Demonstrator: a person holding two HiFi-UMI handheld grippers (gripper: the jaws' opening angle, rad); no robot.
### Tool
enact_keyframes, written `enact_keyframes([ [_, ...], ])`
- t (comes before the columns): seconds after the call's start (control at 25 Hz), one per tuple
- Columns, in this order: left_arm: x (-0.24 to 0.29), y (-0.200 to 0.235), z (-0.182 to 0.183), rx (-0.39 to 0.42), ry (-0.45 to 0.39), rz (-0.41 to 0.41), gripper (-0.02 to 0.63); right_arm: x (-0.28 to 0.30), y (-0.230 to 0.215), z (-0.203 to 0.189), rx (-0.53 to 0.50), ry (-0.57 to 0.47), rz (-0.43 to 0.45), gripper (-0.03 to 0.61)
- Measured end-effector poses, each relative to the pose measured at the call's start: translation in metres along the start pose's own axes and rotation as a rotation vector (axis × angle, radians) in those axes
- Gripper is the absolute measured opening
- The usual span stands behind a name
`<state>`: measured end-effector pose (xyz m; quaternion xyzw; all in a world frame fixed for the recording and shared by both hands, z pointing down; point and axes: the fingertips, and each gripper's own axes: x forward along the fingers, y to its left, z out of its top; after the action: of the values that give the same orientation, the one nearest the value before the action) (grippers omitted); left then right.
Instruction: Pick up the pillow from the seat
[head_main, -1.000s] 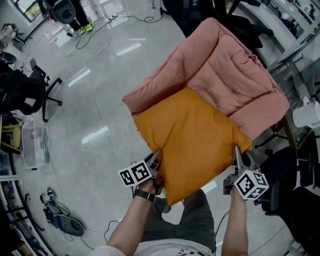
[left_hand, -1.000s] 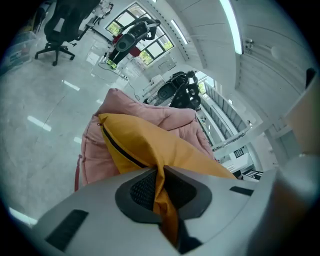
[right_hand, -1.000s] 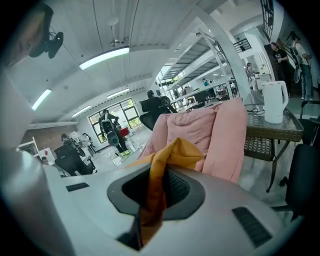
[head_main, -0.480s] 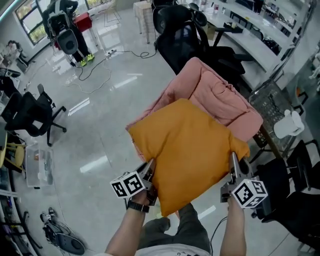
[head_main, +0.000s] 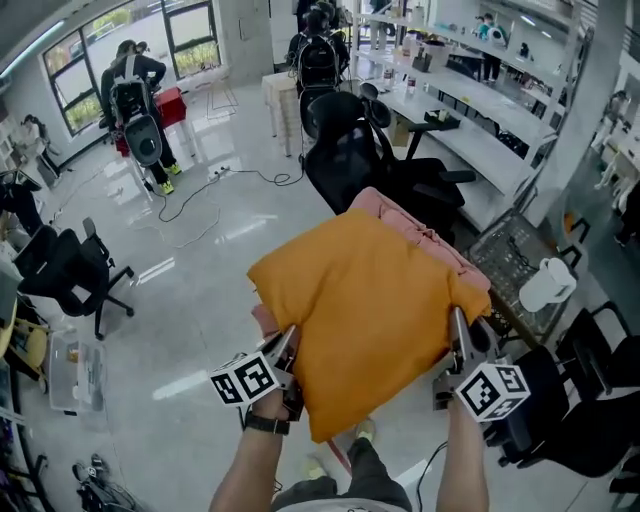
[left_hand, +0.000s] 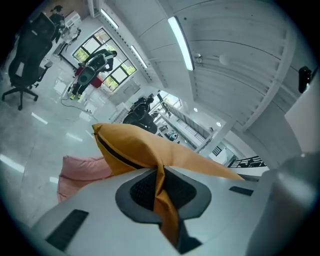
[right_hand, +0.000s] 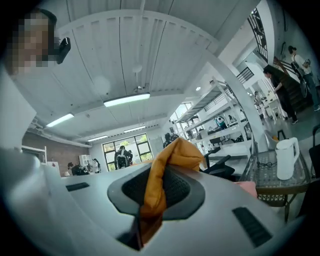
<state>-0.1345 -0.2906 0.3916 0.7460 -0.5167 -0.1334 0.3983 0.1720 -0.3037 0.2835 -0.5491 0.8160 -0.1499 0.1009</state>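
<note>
The orange pillow (head_main: 370, 315) hangs in the air in front of me, lifted off the pink padded seat (head_main: 420, 235), of which only the top edge shows behind it. My left gripper (head_main: 288, 345) is shut on the pillow's lower left edge, and my right gripper (head_main: 458, 335) is shut on its right edge. In the left gripper view a fold of the orange pillow (left_hand: 162, 192) is pinched between the pads, with the pillow's zipped corner above. In the right gripper view the orange pillow (right_hand: 155, 192) bunches between the pads in the same way.
A black office chair (head_main: 350, 150) stands just behind the pink seat. A wire-top table with a white kettle (head_main: 545, 285) is at the right. Another black chair (head_main: 65, 270) stands at the left on the glossy floor, with cables and people farther back.
Both grippers have raised the pillow higher, off the seat. The view has tilted up, so more of the room shows and the pink seat is mostly hidden behind the pillow.
</note>
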Motion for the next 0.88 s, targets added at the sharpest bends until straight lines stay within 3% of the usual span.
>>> enact_keyframes([
  [0.44, -0.020, -0.069, 0.068, 0.079, -0.098, -0.088, 0.037, -0.012, 0.044, 0.090, -0.057, -0.143, 0.052, 0.057],
  [0.68, -0.022, -0.083, 0.090, 0.157, -0.131, -0.074, 0.037, -0.009, 0.050, 0.109, -0.068, -0.172, 0.063, 0.057],
  [0.88, -0.020, -0.085, 0.090, 0.165, -0.122, -0.068, 0.037, -0.006, 0.049, 0.107, -0.060, -0.165, 0.058, 0.057],
])
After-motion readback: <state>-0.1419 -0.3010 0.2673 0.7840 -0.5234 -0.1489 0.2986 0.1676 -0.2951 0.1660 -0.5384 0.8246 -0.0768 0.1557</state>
